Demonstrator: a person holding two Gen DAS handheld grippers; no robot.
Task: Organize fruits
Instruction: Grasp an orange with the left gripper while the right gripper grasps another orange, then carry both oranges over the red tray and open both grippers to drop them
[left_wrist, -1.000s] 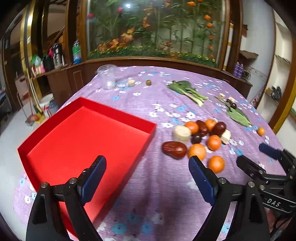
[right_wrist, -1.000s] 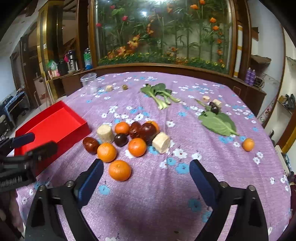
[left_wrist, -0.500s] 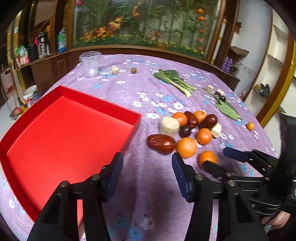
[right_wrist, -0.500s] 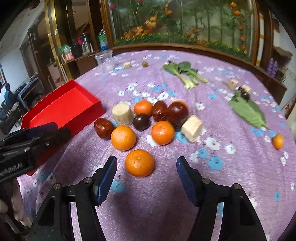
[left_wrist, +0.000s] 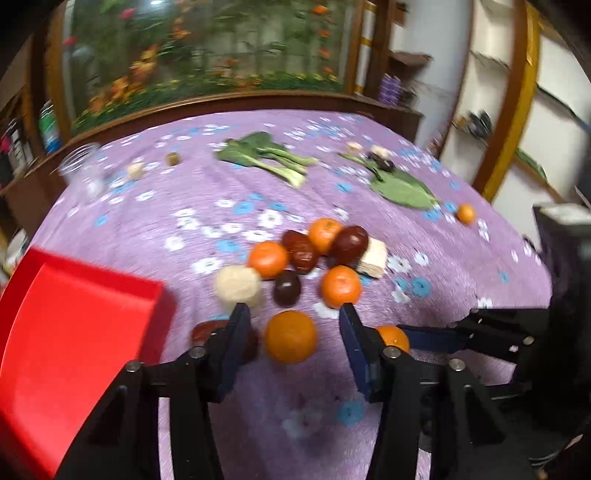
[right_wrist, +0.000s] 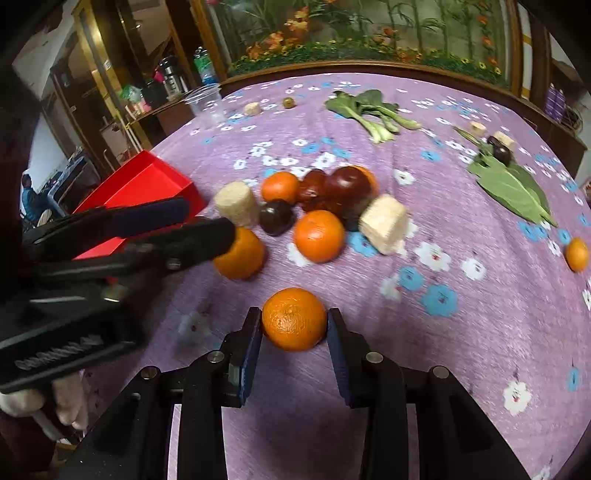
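The right gripper (right_wrist: 294, 325) clamps its jaws on an orange (right_wrist: 294, 319); the left gripper (left_wrist: 291, 325) straddles another orange (left_wrist: 291, 336), jaws open, on the desk (right_wrist: 480, 332).

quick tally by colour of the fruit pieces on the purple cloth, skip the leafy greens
orange fruits: 6
dark red or purple fruits: 5
beige chunks: 5
small olive-green fruit: 1
total: 17

Left tongs (left_wrist: 291, 325) half-open, low; right tongs (right_wrist: 293, 328) narrowed, pads touching fruit.
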